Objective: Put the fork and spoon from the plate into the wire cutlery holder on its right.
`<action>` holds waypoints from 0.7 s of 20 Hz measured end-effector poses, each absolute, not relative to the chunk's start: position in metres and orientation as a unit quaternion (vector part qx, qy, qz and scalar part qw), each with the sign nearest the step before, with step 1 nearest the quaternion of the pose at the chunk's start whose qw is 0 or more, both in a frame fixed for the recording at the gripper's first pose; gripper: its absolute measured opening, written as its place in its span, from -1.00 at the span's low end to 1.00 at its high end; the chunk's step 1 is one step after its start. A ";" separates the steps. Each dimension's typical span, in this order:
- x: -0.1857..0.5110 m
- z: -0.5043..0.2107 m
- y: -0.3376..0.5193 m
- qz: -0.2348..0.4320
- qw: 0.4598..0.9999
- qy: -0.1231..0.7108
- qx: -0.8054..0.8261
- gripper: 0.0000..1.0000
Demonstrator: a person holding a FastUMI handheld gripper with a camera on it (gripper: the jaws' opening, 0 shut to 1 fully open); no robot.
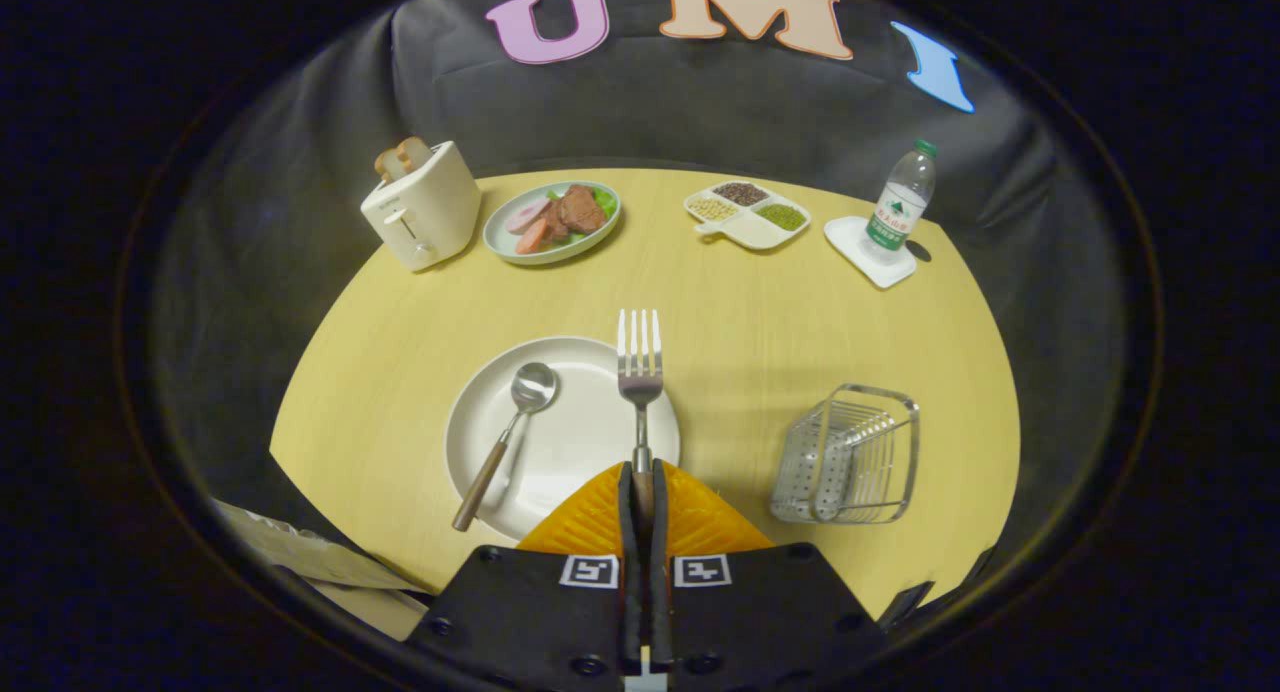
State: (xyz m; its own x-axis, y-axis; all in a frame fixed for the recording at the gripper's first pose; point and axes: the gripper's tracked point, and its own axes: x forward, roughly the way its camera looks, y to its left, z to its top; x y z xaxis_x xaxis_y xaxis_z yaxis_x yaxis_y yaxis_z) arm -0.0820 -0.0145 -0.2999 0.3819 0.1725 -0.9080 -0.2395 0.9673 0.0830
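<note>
My gripper [640, 487] is shut on the wooden handle of the fork [639, 367]. The fork points straight ahead from the fingers, tines away, lifted over the right rim of the white plate [580, 452]. On the plate's left half lies the spoon [508, 427], bowl toward the far side and wooden handle hanging over the near rim. The wire cutlery holder [850, 457] stands on the yellow table to the right of the plate and of my fingers; nothing shows inside it.
Beyond the plate, at the table's far side, stand a cream toaster [420, 207] with bread, a green plate of food [553, 222], a divided dish of beans [748, 215] and a water bottle [903, 200] on a white coaster. Papers [300, 552] lie below the table's near left edge.
</note>
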 end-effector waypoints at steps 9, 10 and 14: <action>-0.075 -0.284 -0.076 0.091 0.828 0.552 -0.049 -0.87; -0.076 -0.284 -0.081 0.087 0.826 0.554 -0.048 -0.87; -0.082 -0.286 -0.105 0.074 0.816 0.571 -0.053 -0.87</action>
